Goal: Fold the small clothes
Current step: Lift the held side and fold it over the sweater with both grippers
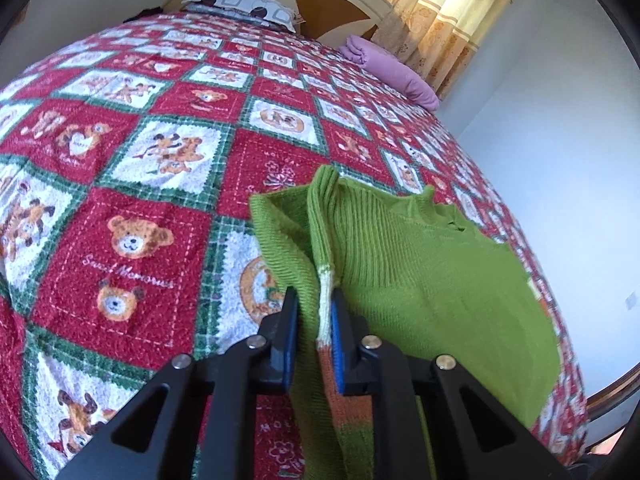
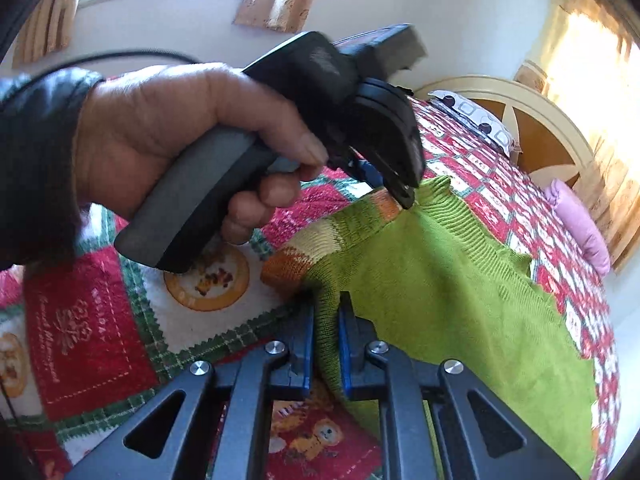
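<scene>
Your left gripper (image 1: pixel 314 300) and right gripper (image 2: pixel 326 304) look alike: black angular link arms with triangular cut-outs, round silver screw heads at the pivots, and blue pads lining the fingers. Your left hand (image 2: pixel 180 136) wears a glossy black leather-like sleeve (image 2: pixel 36 152). Its gripper has a grey handle and a thin black cable behind.

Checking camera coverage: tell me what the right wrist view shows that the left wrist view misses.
Only the right wrist view shows the person's left hand holding the left gripper from outside, and the right gripper shut on the green knitted sweater. Only the left wrist view shows the left gripper's own clamp on the sweater's striped edge. Both show the red teddy-bear quilt, patterned pillow and purple folded cloth.
</scene>
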A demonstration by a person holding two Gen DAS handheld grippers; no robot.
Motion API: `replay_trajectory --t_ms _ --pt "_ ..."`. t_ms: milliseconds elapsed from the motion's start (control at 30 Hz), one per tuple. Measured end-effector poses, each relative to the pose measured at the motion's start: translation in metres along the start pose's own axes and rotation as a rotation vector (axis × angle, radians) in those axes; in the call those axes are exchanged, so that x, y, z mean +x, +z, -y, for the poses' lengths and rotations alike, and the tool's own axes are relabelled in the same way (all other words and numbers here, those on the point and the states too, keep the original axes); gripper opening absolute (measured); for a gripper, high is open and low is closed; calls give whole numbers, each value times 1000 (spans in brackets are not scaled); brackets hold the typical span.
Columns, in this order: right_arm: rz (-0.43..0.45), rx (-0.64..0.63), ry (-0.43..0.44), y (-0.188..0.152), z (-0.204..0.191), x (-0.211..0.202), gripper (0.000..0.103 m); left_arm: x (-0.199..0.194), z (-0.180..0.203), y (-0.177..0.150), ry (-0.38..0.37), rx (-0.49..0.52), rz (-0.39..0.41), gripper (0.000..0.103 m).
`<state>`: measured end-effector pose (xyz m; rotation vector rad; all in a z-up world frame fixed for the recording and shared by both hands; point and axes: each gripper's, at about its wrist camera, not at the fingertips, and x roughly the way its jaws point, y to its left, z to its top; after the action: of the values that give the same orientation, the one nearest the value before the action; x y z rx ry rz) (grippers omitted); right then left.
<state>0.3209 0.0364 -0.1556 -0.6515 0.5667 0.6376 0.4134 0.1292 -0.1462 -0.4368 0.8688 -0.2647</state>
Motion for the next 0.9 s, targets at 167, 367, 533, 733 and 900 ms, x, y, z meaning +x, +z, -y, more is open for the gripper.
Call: replay_trajectory --t_ms 167,367,533,733,900 --pt "42 53 21 -1 22 -17 9 -11 2 7 -71 -87 7 15" --pt "92 142 41 -6 59 -45 9 -33 37 22 -122 -73 39 14" --pt "136 253 58 -20 90 -67 9 -43 78 35 -162 -49 69 14" --pt "164 361 59 -42 114 -85 9 -35 128 41 -214 -25 76 14" --pt "171 449 56 -60 140 -95 9 -21 158 44 -235 -43 57 14"
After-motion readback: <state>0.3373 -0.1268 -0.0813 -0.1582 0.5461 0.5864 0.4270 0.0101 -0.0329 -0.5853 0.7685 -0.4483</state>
